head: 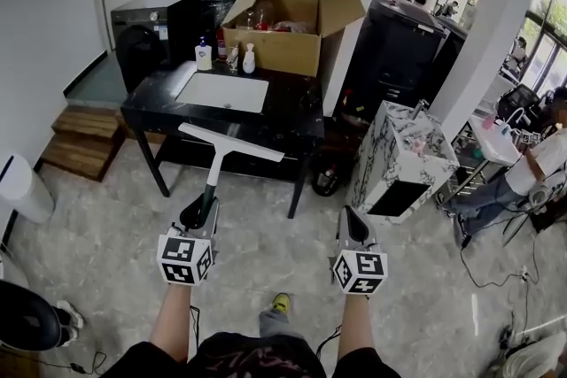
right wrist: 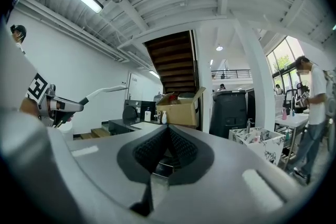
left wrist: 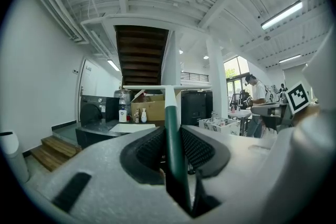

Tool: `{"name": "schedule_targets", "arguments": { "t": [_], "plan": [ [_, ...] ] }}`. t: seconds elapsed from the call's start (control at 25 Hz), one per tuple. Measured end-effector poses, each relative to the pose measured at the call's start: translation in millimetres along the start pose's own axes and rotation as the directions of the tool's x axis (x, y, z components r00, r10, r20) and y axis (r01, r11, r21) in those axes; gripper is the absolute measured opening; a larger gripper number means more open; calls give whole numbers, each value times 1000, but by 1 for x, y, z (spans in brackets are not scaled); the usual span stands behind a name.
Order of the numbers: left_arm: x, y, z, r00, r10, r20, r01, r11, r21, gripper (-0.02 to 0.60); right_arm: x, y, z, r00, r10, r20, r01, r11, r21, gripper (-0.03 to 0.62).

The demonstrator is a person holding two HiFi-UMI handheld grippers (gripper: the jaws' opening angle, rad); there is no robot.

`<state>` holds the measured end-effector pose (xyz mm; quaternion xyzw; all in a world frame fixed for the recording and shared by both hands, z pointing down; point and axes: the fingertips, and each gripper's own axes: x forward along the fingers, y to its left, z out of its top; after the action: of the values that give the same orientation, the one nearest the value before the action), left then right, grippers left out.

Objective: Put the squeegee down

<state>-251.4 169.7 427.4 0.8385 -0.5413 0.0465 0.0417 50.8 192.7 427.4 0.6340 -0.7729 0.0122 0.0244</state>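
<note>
The squeegee (head: 213, 171) has a dark green handle, a white neck and a long white blade (head: 231, 142). My left gripper (head: 200, 212) is shut on the handle, and the blade points ahead toward the black table (head: 297, 118). In the left gripper view the handle (left wrist: 174, 136) runs up between the pads to the level blade (left wrist: 166, 87). My right gripper (head: 353, 224) hangs beside it on the right, shut with nothing between its pads (right wrist: 181, 147). From the right gripper view the left gripper (right wrist: 56, 107) and the squeegee (right wrist: 103, 91) show at the left.
A white sink (head: 222, 91), soap bottles (head: 204, 55) and an open cardboard box (head: 285, 38) are on the table. A washing machine (head: 149, 34) and wooden steps (head: 81, 139) lie to the left. A marble-patterned cabinet (head: 403, 162) stands right, with a seated person (head: 532, 171) beyond.
</note>
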Motion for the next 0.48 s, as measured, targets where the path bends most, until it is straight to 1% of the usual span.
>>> {"name": "schedule_targets", "arguments": {
  "t": [0.2, 0.36, 0.48],
  "plan": [
    [53, 0, -1, 1000, -1, -9, 1, 1000, 3, 101, 44, -27, -5, 1000, 7, -6, -7, 1000, -12, 2],
    [96, -5, 0, 1000, -8, -17, 8, 1000, 15, 101, 78, -55, -8, 1000, 9, -1, -9, 1000, 3, 2],
    [130, -7, 2, 1000, 0, -25, 1, 1000, 20, 101, 107, -77, -6, 1000, 20, 6, -20, 1000, 8, 2]
  ]
}}
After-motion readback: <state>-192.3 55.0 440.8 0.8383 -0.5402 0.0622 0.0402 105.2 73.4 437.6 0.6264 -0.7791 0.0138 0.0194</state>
